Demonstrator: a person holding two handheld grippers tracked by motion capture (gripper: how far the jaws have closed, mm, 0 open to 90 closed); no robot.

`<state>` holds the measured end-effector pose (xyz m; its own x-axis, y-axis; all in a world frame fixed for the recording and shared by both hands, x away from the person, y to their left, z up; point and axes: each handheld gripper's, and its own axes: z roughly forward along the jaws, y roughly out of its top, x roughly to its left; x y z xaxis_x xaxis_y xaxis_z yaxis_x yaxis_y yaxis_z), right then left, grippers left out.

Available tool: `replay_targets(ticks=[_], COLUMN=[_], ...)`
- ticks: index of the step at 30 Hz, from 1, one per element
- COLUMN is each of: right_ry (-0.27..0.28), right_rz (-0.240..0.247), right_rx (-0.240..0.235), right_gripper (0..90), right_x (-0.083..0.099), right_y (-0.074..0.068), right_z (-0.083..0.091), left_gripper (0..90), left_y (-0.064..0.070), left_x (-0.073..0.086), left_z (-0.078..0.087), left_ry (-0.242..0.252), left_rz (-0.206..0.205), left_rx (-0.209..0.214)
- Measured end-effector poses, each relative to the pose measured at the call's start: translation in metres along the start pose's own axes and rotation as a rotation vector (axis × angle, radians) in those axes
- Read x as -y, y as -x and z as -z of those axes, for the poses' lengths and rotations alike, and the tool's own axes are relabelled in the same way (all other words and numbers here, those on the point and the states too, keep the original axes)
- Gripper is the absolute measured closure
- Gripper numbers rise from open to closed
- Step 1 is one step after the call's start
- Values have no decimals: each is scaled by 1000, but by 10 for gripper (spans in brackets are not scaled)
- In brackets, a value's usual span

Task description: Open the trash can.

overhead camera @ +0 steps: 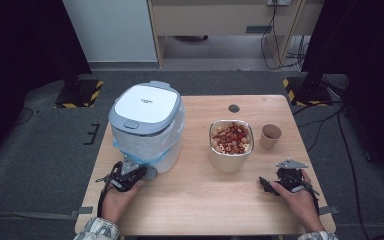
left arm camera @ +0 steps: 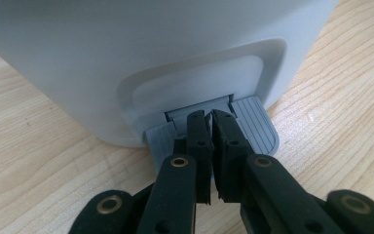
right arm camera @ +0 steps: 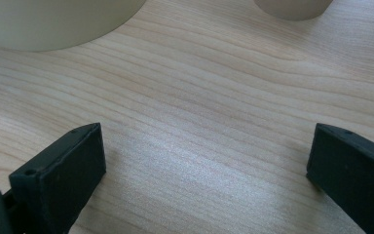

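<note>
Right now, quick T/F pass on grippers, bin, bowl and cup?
1. The left gripper has its jaws nearly closed, tips at the grey pedal of the trash bin. True.
2. The bin's lid is open. False: it is down.
3. The right gripper holds the paper cup. False: its jaws are wide apart over bare table, holding nothing.
4. The bowl holds reddish and tan pieces. True.
5. The cup stands left of the bowl. False: in the high view it is to the right.
</note>
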<state>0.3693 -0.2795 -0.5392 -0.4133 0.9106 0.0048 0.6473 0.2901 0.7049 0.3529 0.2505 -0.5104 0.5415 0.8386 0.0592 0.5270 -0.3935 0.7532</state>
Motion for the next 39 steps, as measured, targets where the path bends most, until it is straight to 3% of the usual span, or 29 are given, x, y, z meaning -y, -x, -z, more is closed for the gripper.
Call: replay_targets(ticks=[15,20,32,33,35,36,39], right_ry=[0,-1,1,12,23,62,109], right_rz=[-3,-4,-3,-1,3,22,57], right_rx=[1,0,6,14,21,37,76], right_gripper=[8,8,25,71,72,86,125], right_x=[0,0,0,-2,-2,-6,-13], right_y=[0,0,0,1,2,4,9], right_z=[0,0,0,1,2,2,4], left_gripper=[855,855,856,856,856,856,856], left_y=[2,0,0,0,0,0,0], left_x=[1,1,0,0,0,0,0], left_z=[-10,-12,-13,-13,-13,-13,-13], left_ry=[-45,-37,-37,-37,-37,-38,-38], left_rz=[-41,-23,-25,-24,-24,-24,-26], left_rx=[-14,-4,-5,-5,-4,-3,-4])
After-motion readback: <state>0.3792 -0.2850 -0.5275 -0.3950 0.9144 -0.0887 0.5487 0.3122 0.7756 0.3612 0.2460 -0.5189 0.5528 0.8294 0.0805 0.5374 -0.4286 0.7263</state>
